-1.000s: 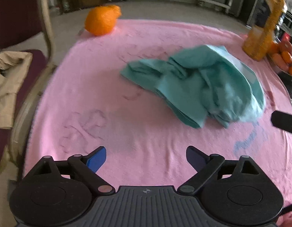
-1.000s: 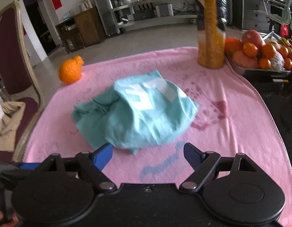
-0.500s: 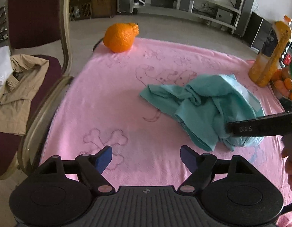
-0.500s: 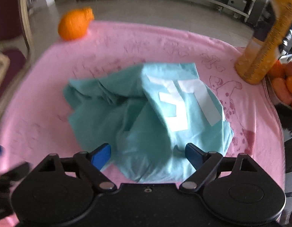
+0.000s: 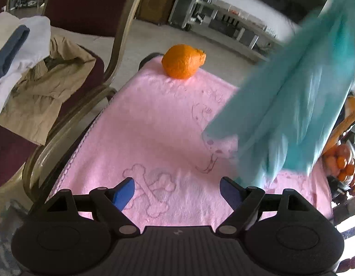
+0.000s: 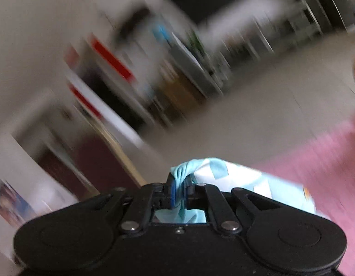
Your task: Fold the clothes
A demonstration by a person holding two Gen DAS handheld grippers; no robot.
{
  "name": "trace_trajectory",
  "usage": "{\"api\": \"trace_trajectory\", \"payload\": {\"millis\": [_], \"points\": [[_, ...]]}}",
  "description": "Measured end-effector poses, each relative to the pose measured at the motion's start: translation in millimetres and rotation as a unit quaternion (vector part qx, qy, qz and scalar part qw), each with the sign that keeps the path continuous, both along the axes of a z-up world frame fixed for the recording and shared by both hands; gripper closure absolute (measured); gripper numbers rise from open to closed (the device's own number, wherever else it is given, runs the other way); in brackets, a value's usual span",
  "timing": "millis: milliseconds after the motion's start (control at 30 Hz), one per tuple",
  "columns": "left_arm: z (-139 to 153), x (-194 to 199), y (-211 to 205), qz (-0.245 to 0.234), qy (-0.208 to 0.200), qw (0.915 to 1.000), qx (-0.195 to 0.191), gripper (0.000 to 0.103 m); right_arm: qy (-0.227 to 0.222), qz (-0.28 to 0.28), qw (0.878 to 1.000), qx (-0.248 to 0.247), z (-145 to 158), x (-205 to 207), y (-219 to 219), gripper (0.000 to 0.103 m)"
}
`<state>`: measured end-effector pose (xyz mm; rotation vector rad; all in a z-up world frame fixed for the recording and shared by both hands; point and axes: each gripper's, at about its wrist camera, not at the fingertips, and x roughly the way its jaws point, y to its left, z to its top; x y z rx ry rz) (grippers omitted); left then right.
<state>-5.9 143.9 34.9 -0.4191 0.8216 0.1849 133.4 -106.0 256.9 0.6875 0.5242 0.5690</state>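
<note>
The right hand-held gripper (image 6: 180, 194) is clenching a bunched fold of the soft teal cotton garment (image 5: 290, 105), its blue pads (image 6: 174, 195) pressing together on the cloth. The rest of the room in the right wrist view is smeared with blur, so little else there can be read beyond a strip of pink cloth at the lower right.

In the left wrist view the teal garment is hanging in the air over the right side of the counter, draping down in long blurred folds, with its lowest edge dangling just above the fluffy pink towel with faint cartoon bone prints (image 5: 154, 126) that is covering the counter. What is holding it up lies outside that view.

The left hand-held gripper (image 5: 176, 193) is hovering low over the near edge of the pink towel, released, its blue fingertips (image 5: 123, 193) spread wide with nothing between them. The garment's hanging edge is just beside its right finger.

A large knobbly orange citrus fruit (image 5: 183, 61) is sitting at the far edge of the towel. A maroon upholstered chair with a gilt frame (image 5: 90, 7) is standing left of the counter, carrying a crumpled beige jacket (image 5: 41, 92) and white clothing (image 5: 28, 39). A tray of small oranges (image 5: 341, 161) is showing at the right edge.
</note>
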Motion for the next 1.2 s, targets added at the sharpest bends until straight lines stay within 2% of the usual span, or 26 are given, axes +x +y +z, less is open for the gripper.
{"api": "trace_trajectory", "payload": {"millis": [67, 100, 133, 233, 333, 400, 467, 567, 633, 667, 767, 900, 1000, 1033, 1067, 1133, 1200], "points": [[4, -3, -3, -0.007, -0.015, 0.9998, 0.006, 0.022, -0.055, -0.033, 0.996, 0.062, 37, -23, -26, 0.097], [6, -4, -4, -0.011, -0.022, 0.9997, 0.009, 0.021, -0.075, -0.044, 0.993, 0.079, 46, -34, -39, 0.097], [7, -5, -6, -0.016, -0.027, 0.9995, 0.008, 0.021, -0.086, -0.055, 0.991, 0.083, 51, -45, -52, 0.097], [7, -7, -13, -0.029, -0.035, 0.999, 0.005, 0.021, -0.074, -0.065, 0.993, 0.061, 31, -69, -89, 0.096], [5, -8, -22, -0.043, -0.036, 0.9984, 0.013, 0.021, -0.052, -0.054, 0.997, -0.024, -25, -85, -117, 0.092], [2, -7, -33, -0.054, -0.032, 0.9976, 0.028, 0.021, 0.004, -0.074, 0.995, -0.061, -82, -85, -132, 0.088], [-2, -5, -42, -0.064, -0.023, 0.9969, 0.039, 0.021, 0.06, -0.093, 0.989, -0.097, -139, -85, -146, 0.082], [-11, 1, -54, -0.075, -0.004, 0.9962, 0.045, 0.021, 0.143, -0.122, 0.971, -0.147, -224, -85, -169, 0.072], [-18, 7, -60, -0.079, 0.011, 0.9958, 0.044, 0.021, 0.17, -0.154, 0.968, -0.097, -247, -87, -191, 0.065], [-21, 10, -63, -0.081, 0.02, 0.9954, 0.048, 0.021, 0.174, -0.165, 0.968, -0.078, -252, -89, -198, 0.063], [-27, 18, -72, -0.09, 0.038, 0.9934, 0.059, 0.021, 0.178, -0.157, 0.969, -0.069, -262, -90, -205, 0.061], [-22, 27, -79, -0.106, 0.028, 0.9929, 0.046, 0.025, 0.156, -0.109, 0.978, -0.083, -247, -75, -180, 0.058], [-15, 42, -80, -0.114, 0.031, 0.9927, 0.023, 0.039, 0.154, -0.08, 0.981, -0.089, -247, -72, -166, 0.056], [-15, 50, -80, -0.114, 0.038, 0.9927, 0.011, 0.04, 0.157, -0.076, 0.981, -0.09, -247, -72, -163, 0.056], [-15, 58, -79, -0.113, 0.043, 0.9926, -0.005, 0.042, 0.162, -0.074, 0.98, -0.089, -249, -71, -162, 0.056], [-18, 78, -82, -0.111, 0.049, 0.9924, -0.022, 0.053, 0.168, -0.079, 0.98, -0.076, -249, -73, -164, 0.056], [-22, 99, -86, -0.113, 0.053, 0.9915, -0.038, 0.06, 0.173, -0.085, 0.979, -0.061, -250, -74, -168, 0.056]]}}
